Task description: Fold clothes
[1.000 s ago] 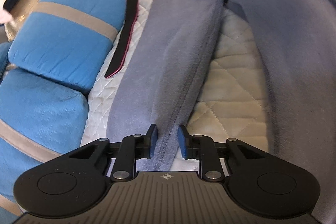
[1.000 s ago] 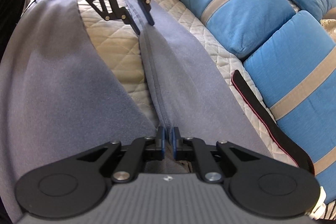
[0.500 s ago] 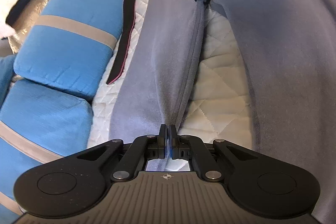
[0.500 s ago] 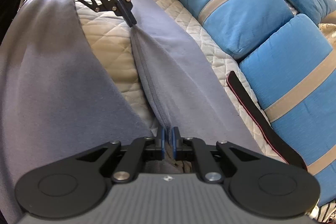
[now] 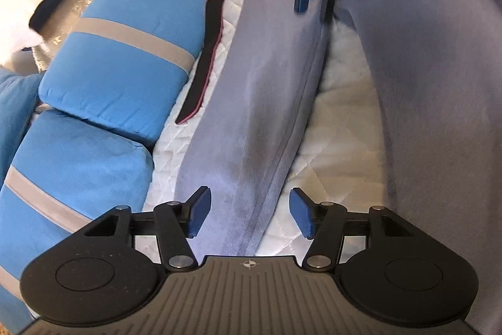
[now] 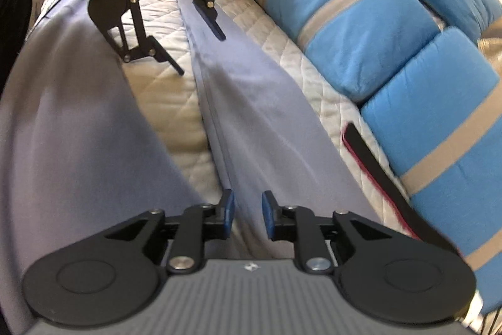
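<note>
Our left gripper (image 5: 249, 215) is opening, its blue pads (image 5: 198, 217) standing clear on either side of the seamed edge of the grey garment (image 5: 257, 115), which lies between them untouched. Our right gripper (image 6: 248, 218) is opening too, narrower, with the same fold of cloth between its pads but not pinched. Half a second ago both pairs were clamped shut on that seam; now it has dropped flat. Each gripper's body is cut off by the frame's top edge in the other's view, and the pictures are blurred. The garment lies in two long grey panels on the quilted white cover (image 6: 175, 112), one narrow, one wide. Blue striped cushions (image 6: 360, 30) and a black strap (image 5: 207, 52) lie beyond it.
</note>
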Available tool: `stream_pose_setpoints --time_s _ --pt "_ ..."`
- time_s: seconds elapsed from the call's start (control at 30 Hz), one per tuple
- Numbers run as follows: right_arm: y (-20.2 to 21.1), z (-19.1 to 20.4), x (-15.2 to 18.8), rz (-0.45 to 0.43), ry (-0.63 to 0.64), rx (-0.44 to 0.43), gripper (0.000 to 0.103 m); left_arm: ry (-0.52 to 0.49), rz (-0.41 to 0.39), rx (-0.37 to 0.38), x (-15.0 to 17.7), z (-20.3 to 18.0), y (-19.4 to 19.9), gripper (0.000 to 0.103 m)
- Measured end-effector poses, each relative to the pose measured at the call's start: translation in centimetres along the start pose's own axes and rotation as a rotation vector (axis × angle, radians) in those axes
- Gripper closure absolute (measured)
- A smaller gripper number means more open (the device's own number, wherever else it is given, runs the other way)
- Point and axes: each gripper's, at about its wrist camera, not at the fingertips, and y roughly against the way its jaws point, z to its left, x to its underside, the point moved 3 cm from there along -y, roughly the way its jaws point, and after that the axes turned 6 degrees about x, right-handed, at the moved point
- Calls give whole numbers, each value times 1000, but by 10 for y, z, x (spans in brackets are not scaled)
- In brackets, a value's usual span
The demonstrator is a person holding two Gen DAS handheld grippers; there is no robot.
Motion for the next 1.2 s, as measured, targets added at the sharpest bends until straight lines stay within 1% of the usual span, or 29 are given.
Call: stream_pose_setpoints --time_s 0.17,0.33,0.37,0.4,0.63,0.73,0.83,0.87,0.9,0.93,0.97,1.0,1.03,1.07,1.2 --pt "-26 12 -23 -1 0 -43 70 -2 -5 -7 0 -4 7 48" --pt "-47 13 -33 8 -31 -96 71 69 -12 -3 1 0 11 48" --pt "-49 13 -33 11 -32 -111 83 76 -13 -4 2 1 12 48" --pt "-49 12 -33 7 -32 -118 103 78 -12 -6 2 1 12 47" --pt "-20 9 -35 -75 -10 -71 103 72 -4 5 3 0 6 47" --pt "-13 12 -33 -91 6 -64 103 56 -5 11 -1 -1 1 47" --pt "-13 15 -32 -95 21 -63 103 18 -2 31 -5 -3 -3 48" --pt "-13 17 -32 -96 30 -60 103 3 4 35 -6 -4 -4 53" --pt "-13 19 -32 -94 36 -61 103 -12 17 36 -6 -6 -6 63" --pt "-13 21 -31 -94 44 -62 103 -27 32 42 -6 -7 -8 67" --pt "-14 22 -31 -95 52 -61 103 -38 47 52 -6 -9 -10 74" --pt "-14 24 -30 -95 60 -61 103 -42 60 68 -6 -10 -13 83" --pt "-15 25 -30 -95 64 -61 103 -39 73 85 -5 -10 -16 89" --pt "-15 25 -29 -94 64 -62 103 -36 85 99 -5 -10 -17 99" --pt "-17 27 -27 -90 67 -62 103 -30 114 133 -6 -9 -14 100"
